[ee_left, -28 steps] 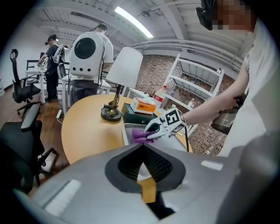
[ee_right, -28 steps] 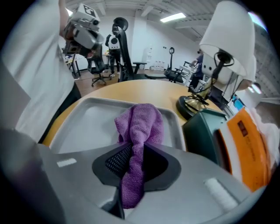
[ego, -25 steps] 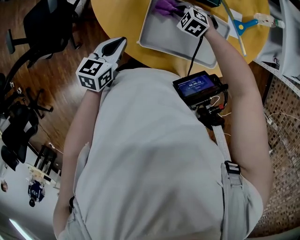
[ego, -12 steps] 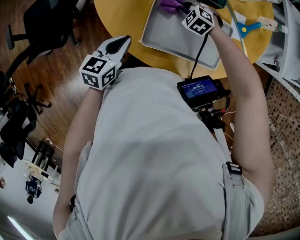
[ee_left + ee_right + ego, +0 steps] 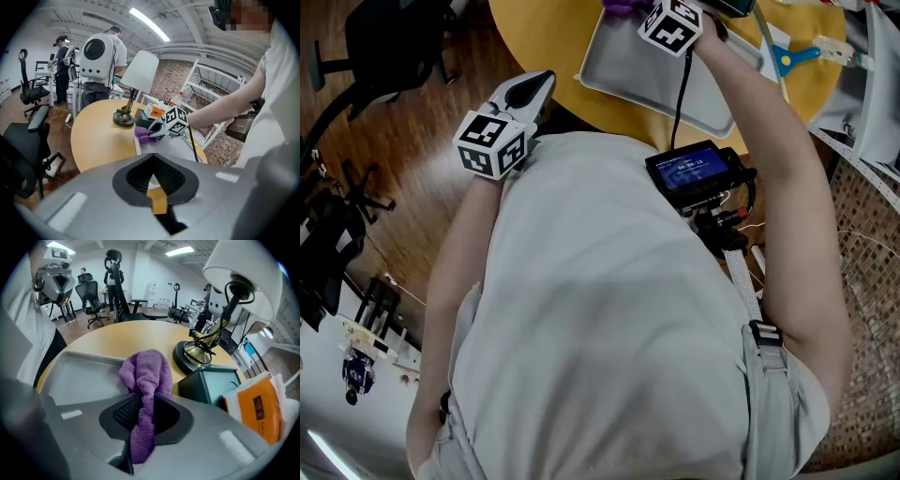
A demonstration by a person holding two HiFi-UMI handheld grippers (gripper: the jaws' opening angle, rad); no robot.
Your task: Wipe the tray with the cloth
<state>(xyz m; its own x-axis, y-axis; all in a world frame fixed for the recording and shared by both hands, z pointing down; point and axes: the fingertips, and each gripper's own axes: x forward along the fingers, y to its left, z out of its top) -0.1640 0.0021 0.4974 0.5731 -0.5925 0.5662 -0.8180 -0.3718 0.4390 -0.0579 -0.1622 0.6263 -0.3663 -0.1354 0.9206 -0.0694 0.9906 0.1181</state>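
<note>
The grey tray (image 5: 647,80) lies on the round yellow table (image 5: 544,37). My right gripper (image 5: 642,11) is shut on a purple cloth (image 5: 619,7) and holds it down at the tray's far left corner. In the right gripper view the cloth (image 5: 145,371) hangs bunched between the jaws of that gripper (image 5: 143,404), over the tray (image 5: 79,376). My left gripper (image 5: 532,89) hovers off the table's near edge, shut with nothing in it. From the left gripper view, past its own jaws (image 5: 152,159), I see the right gripper (image 5: 154,133), the cloth (image 5: 142,134) and the tray (image 5: 180,143).
A lamp with a brass base (image 5: 197,352) and a dark green box (image 5: 213,383) stand just beyond the tray, with an orange packet (image 5: 258,408) to the right. A blue-handled tool (image 5: 792,52) lies at the table's right. Office chairs (image 5: 394,47) stand on the wooden floor at left.
My right gripper has slid to the left along the tray's far part with the cloth. The left gripper has stayed where it was.
</note>
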